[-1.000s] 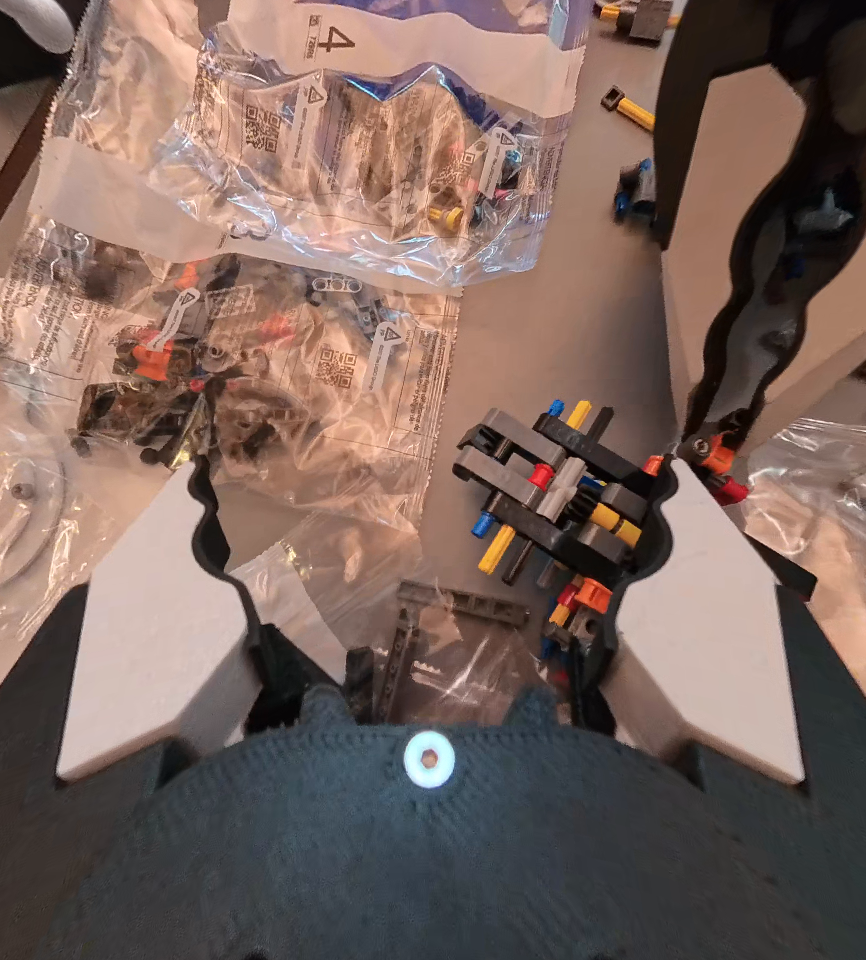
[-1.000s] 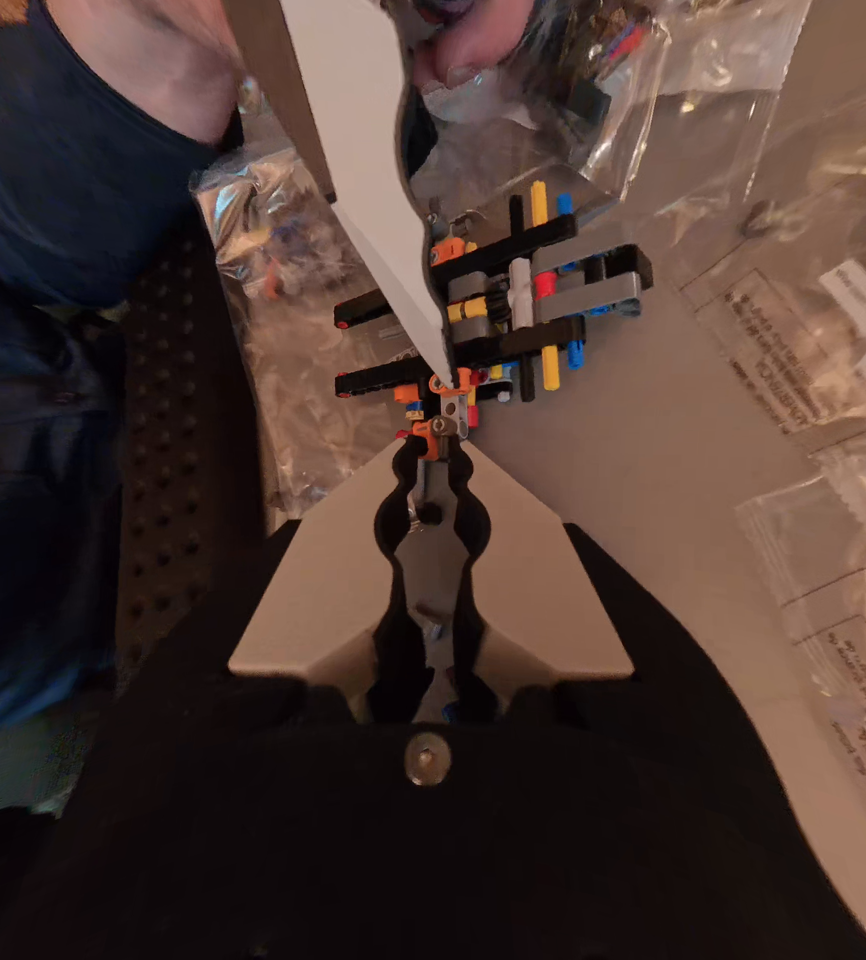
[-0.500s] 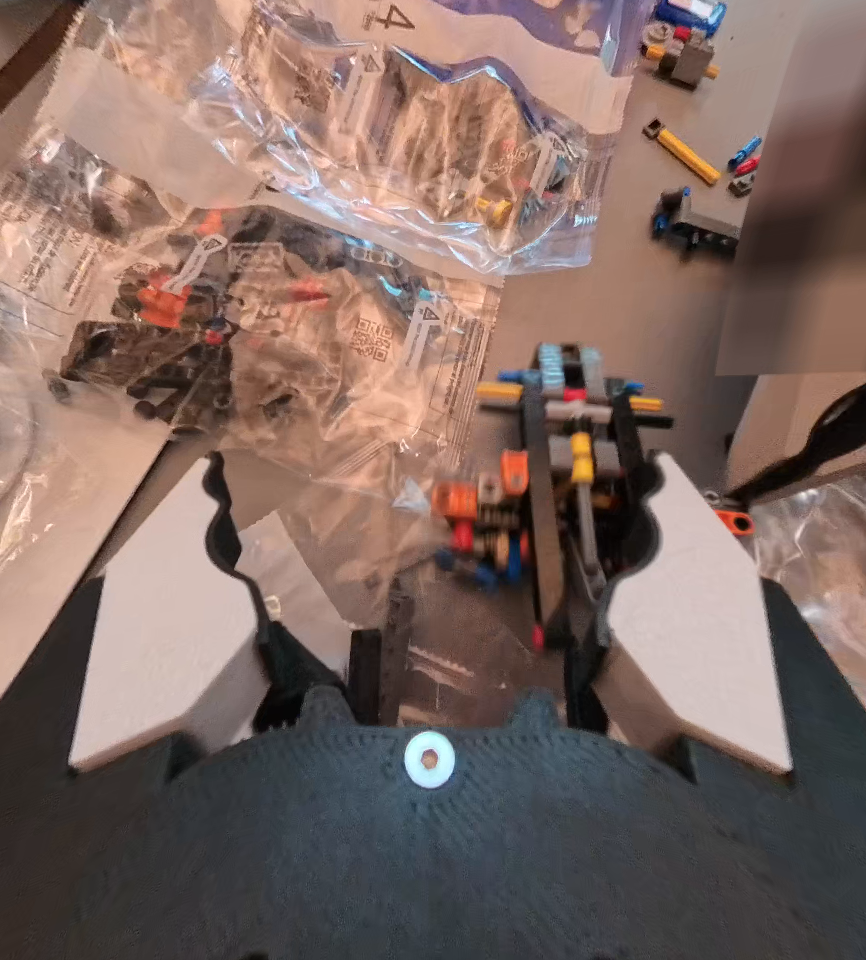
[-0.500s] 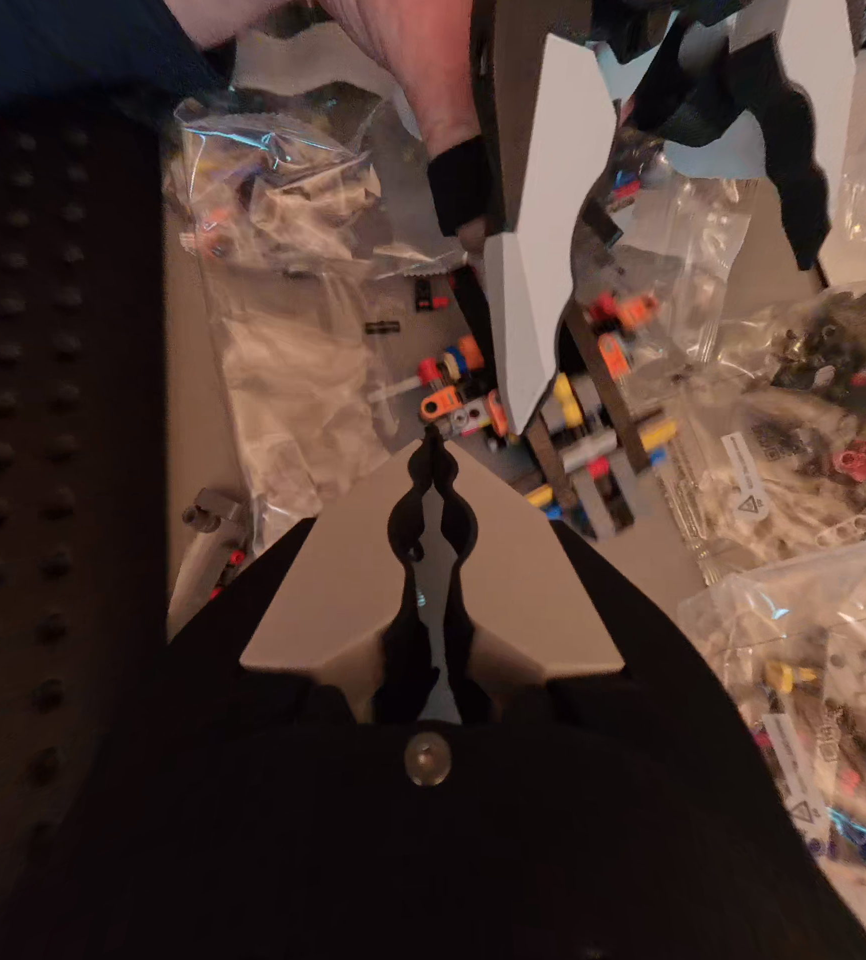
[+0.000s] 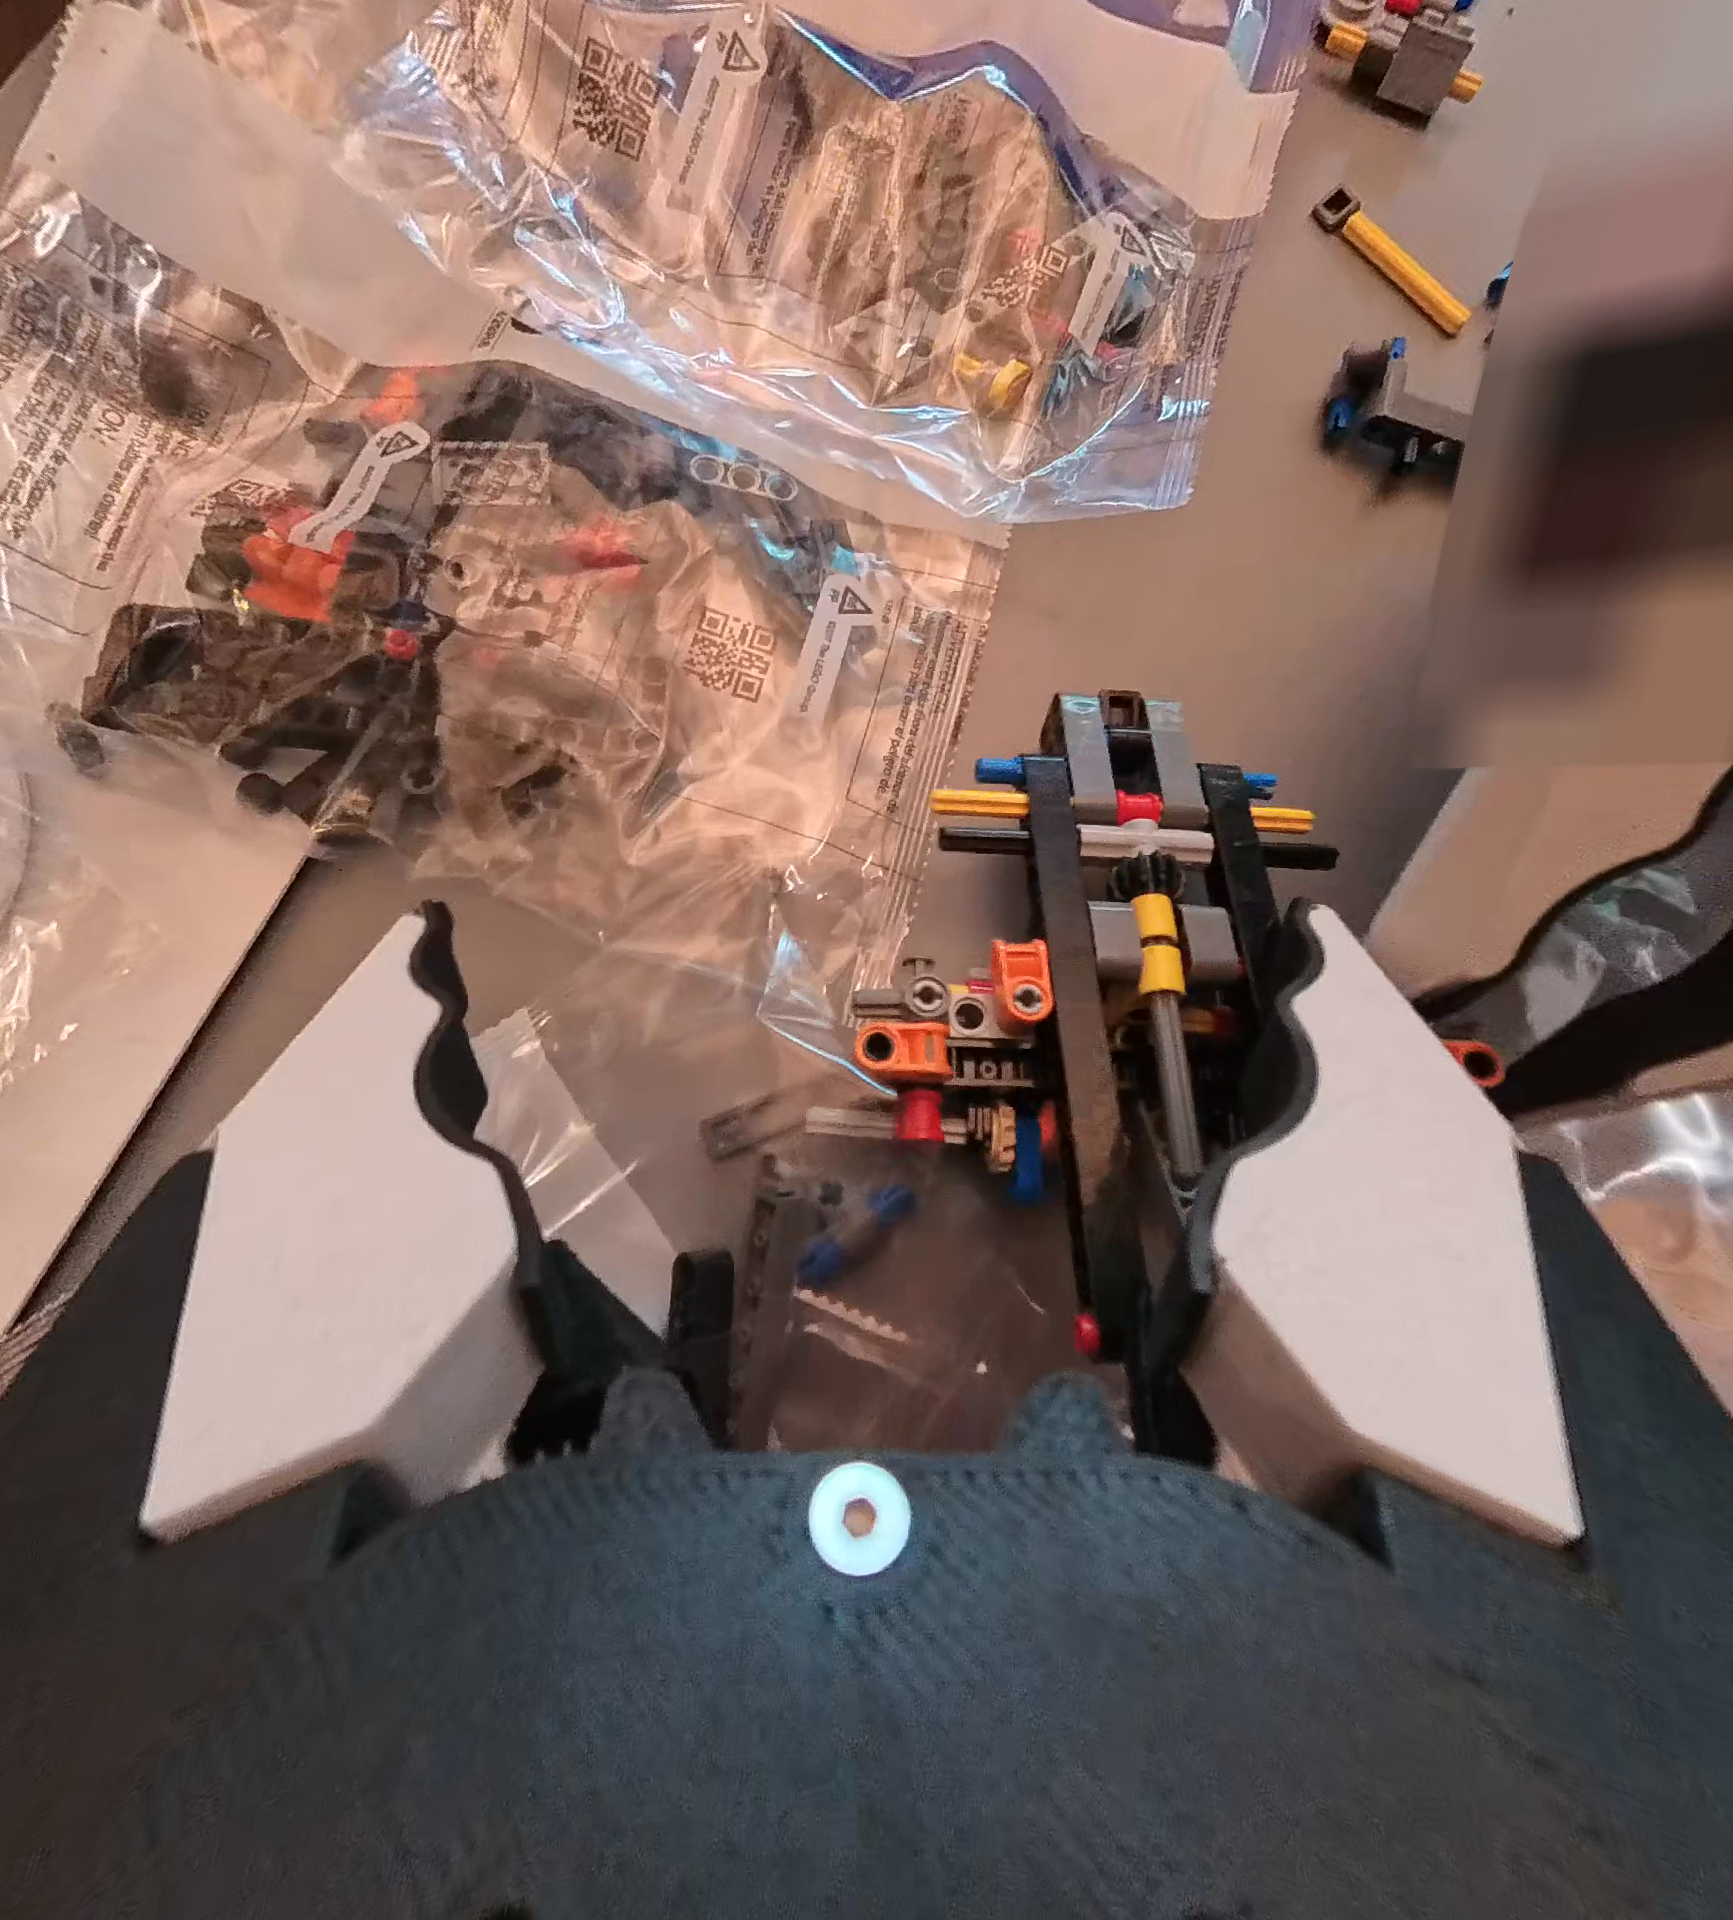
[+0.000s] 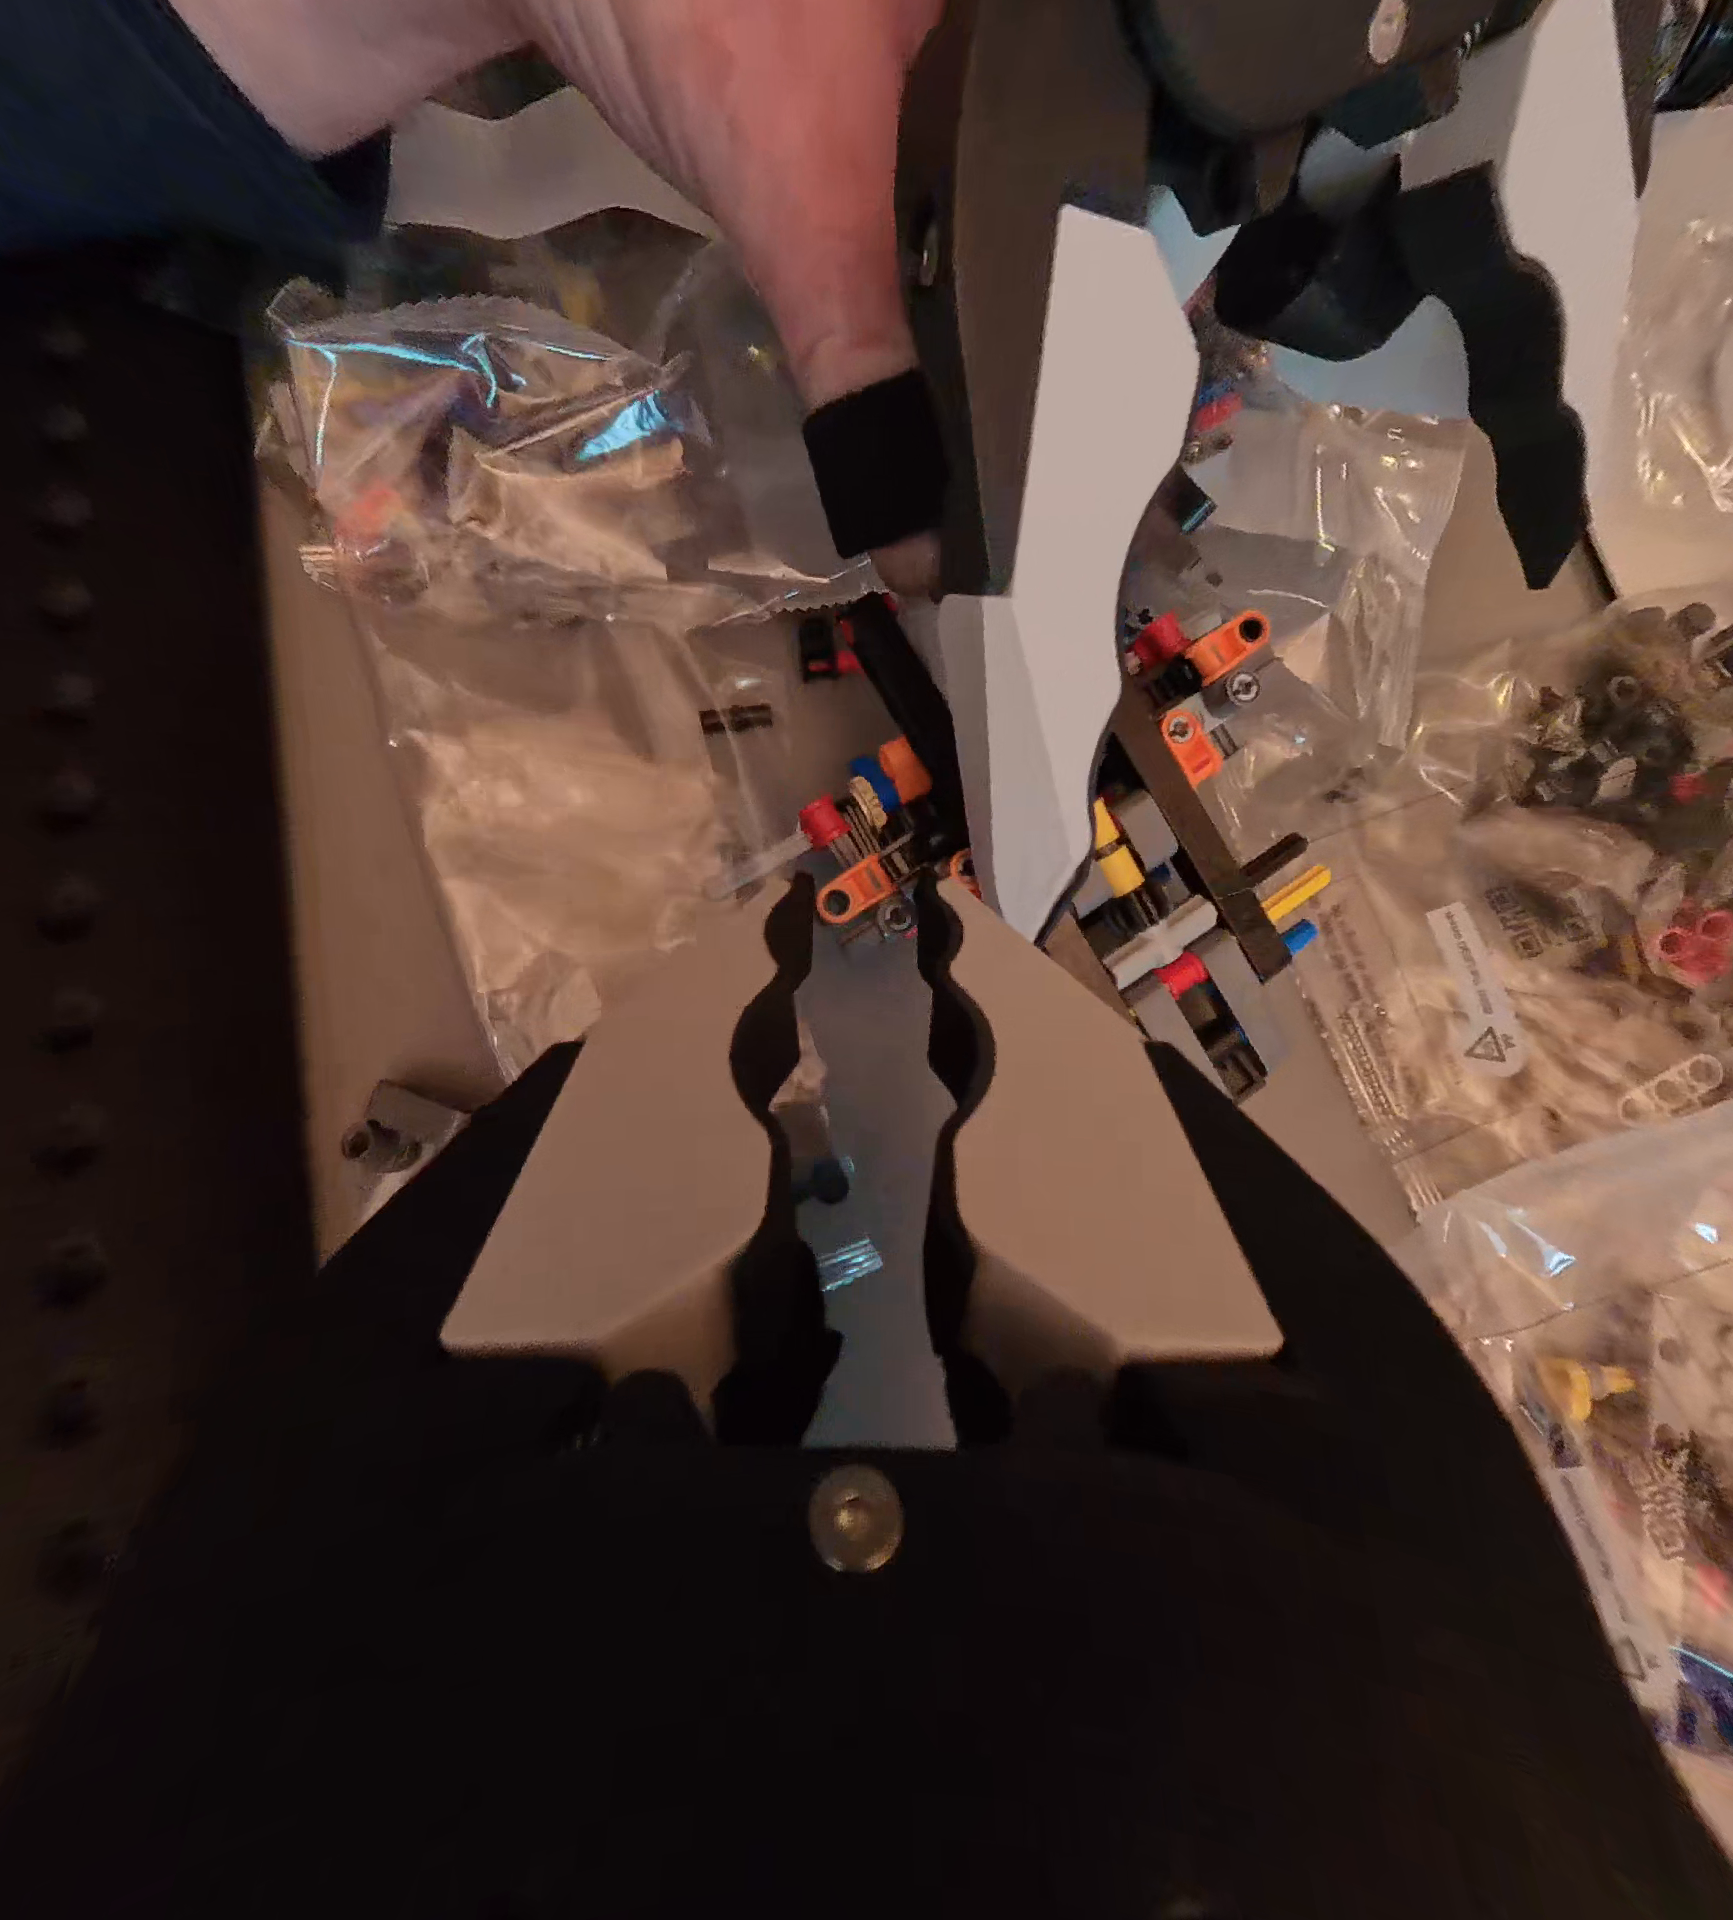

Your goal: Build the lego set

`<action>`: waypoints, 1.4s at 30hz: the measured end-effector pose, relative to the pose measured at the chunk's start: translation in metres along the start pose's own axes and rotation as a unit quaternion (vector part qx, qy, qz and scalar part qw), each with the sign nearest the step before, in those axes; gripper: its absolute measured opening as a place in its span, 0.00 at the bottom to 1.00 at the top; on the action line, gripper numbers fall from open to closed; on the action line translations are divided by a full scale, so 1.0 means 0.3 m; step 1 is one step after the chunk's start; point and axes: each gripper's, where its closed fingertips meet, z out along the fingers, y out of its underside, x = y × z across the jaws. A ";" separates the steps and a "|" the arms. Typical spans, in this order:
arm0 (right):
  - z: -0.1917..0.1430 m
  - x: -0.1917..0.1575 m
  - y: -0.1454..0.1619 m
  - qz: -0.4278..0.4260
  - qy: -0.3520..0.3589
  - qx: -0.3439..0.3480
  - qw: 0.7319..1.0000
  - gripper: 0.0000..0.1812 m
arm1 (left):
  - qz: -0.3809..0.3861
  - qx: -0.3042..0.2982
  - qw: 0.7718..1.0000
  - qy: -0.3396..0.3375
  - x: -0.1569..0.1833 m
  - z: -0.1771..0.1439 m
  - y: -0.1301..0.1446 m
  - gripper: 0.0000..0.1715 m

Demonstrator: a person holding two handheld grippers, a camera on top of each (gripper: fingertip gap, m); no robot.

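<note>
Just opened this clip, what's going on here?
A person is building a Lego set with two handheld grippers. The half-built Lego frame, black beams with yellow, red and orange parts, lies on the table against one finger of the open left gripper. The right gripper is slightly open at the frame's orange connector. Unopened parts bags lie around.

Warm dim light; bag glare; fisheye.

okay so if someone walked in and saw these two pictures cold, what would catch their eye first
Probably the half-built lego model, a black frame with yellow, red and orange bits, lying on the table against the right finger of the wide-open left gripper. Next, the crinkly clear bags of parts spread to its left. The right gripper points at the model's orange end.
</note>
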 end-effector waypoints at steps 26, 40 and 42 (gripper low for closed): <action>0.010 0.004 0.022 -0.092 0.046 -0.038 0.994 0.09 | 0.017 -0.032 0.999 0.015 0.011 -0.034 0.055 0.91; -0.014 0.003 0.042 -0.093 0.029 -0.032 0.995 0.12 | 0.012 -0.026 0.999 0.031 0.019 -0.024 0.056 0.89; -0.010 0.006 0.038 -0.119 0.042 -0.034 0.991 0.08 | 0.012 -0.027 0.999 0.032 0.019 -0.022 0.056 0.89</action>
